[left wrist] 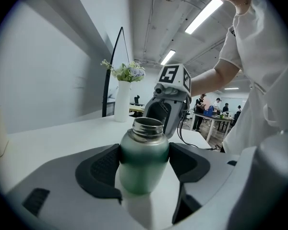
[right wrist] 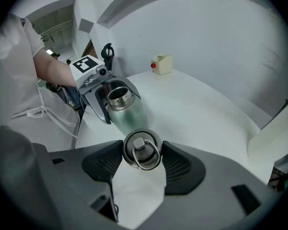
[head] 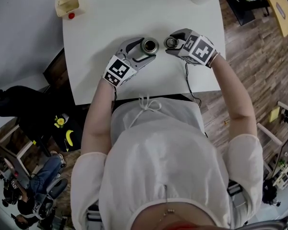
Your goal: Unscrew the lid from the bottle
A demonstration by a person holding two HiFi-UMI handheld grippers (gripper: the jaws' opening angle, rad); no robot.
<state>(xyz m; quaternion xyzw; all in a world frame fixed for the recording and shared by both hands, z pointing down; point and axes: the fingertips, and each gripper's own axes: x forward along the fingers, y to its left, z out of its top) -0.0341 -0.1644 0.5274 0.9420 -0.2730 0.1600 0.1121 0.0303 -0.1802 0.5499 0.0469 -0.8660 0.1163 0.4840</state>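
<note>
A green metal bottle [head: 149, 45] stands upright on the white table [head: 110, 23], its threaded steel neck open. My left gripper [head: 149, 49] is shut on the bottle's body [left wrist: 144, 157], one pad on each side. The round steel lid [head: 172, 42] with a wire ring on top is off the bottle and sits clamped between the pads of my right gripper [head: 171, 44]. In the right gripper view the lid [right wrist: 141, 150] hangs just right of and above the bottle [right wrist: 125, 109], tilted steeply down. The two grippers are close but apart.
A small cream box with a red knob [head: 68, 4] stands at the table's far left corner. A white vase of flowers [left wrist: 122, 99] stands at the far right edge. The table's near edge runs just below both grippers; wood floor lies to the right.
</note>
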